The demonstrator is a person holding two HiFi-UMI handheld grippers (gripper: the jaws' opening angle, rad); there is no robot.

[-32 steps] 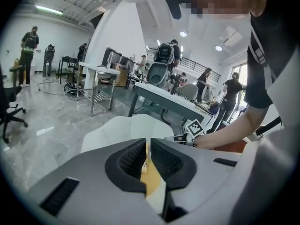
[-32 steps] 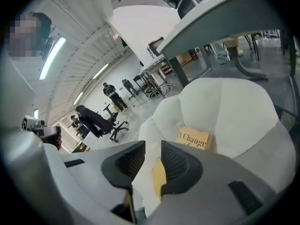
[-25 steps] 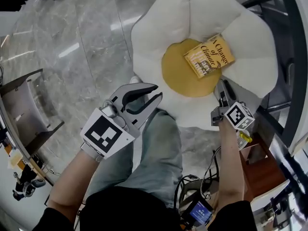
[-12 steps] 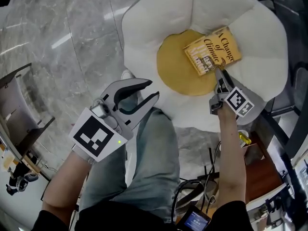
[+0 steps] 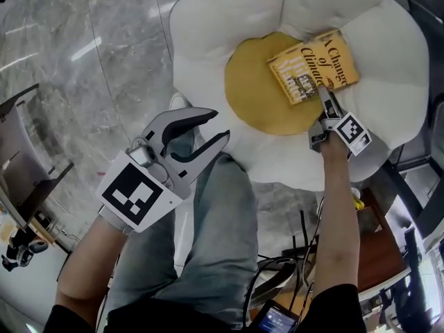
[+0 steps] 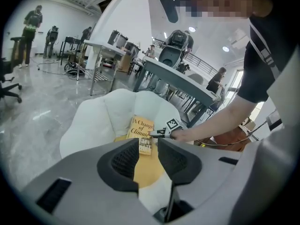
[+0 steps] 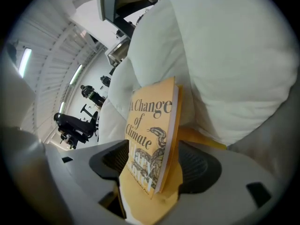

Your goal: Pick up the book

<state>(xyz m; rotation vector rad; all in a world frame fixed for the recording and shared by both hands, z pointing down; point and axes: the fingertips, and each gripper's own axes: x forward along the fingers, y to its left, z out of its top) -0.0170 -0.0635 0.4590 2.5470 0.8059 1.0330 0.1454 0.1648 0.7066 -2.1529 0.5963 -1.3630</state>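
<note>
A yellow paperback book lies on the white flower-shaped cushion seat, half on its yellow centre. My right gripper is at the book's near edge. Its jaws have just been opening and stand wide, with the book's near corner between the pads and a gap on each side. My left gripper hangs open and empty above the person's knee, short of the seat. In the left gripper view the book and the right gripper show past the left gripper's own jaws.
Grey marble floor lies left of the seat. The person's jeans-clad leg is below it. A dark metal frame stands at the left; a wooden piece and cables are at the lower right. Desks and people stand far off.
The right gripper has moved forward and down to the book's near edge. The left gripper has sunk a little and stays open. The view has shifted closer to the seat.
</note>
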